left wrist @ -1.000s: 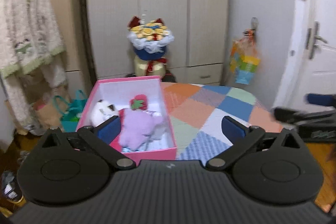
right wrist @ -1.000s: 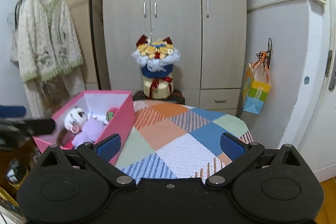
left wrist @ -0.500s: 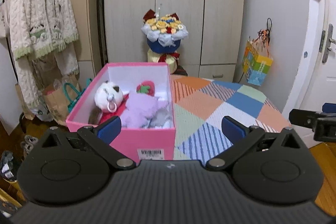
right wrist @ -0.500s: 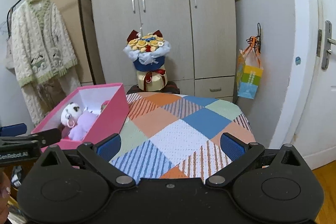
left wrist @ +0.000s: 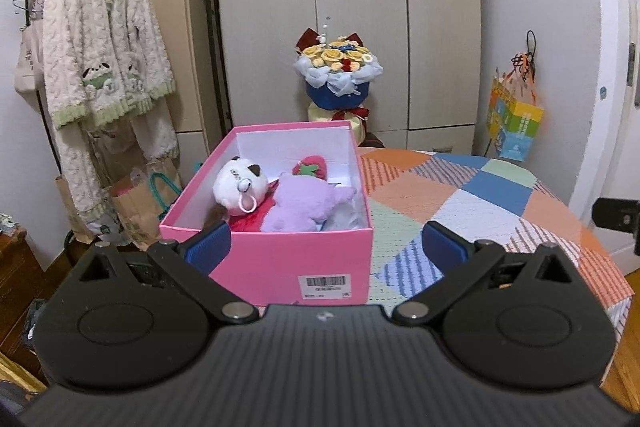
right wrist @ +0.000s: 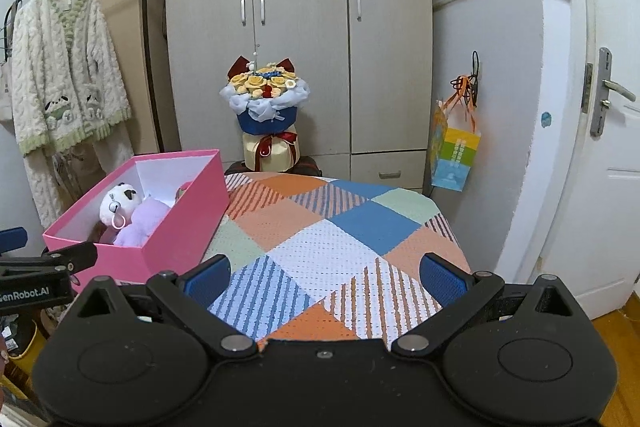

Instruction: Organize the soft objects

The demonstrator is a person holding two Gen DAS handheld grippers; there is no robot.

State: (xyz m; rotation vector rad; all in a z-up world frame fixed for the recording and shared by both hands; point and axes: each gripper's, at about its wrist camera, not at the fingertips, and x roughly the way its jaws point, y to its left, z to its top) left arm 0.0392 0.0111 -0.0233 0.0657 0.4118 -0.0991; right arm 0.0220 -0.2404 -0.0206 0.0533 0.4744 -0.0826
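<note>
A pink box stands on the left of a table with a patchwork cloth. In it lie a white plush dog, a purple plush and a strawberry plush. My left gripper is open and empty, in front of the box's near wall. My right gripper is open and empty over the near edge of the cloth, with the box to its left. The left gripper shows at the left edge of the right wrist view.
A flower bouquet stands behind the table before a grey wardrobe. A fluffy cardigan hangs on a rack at left, with paper bags below. A colourful gift bag hangs at right, near a white door.
Both grippers have drawn back and risen from the table. The box now sits farther ahead of the left gripper, its front wall and label in view. The jaws stayed open.
</note>
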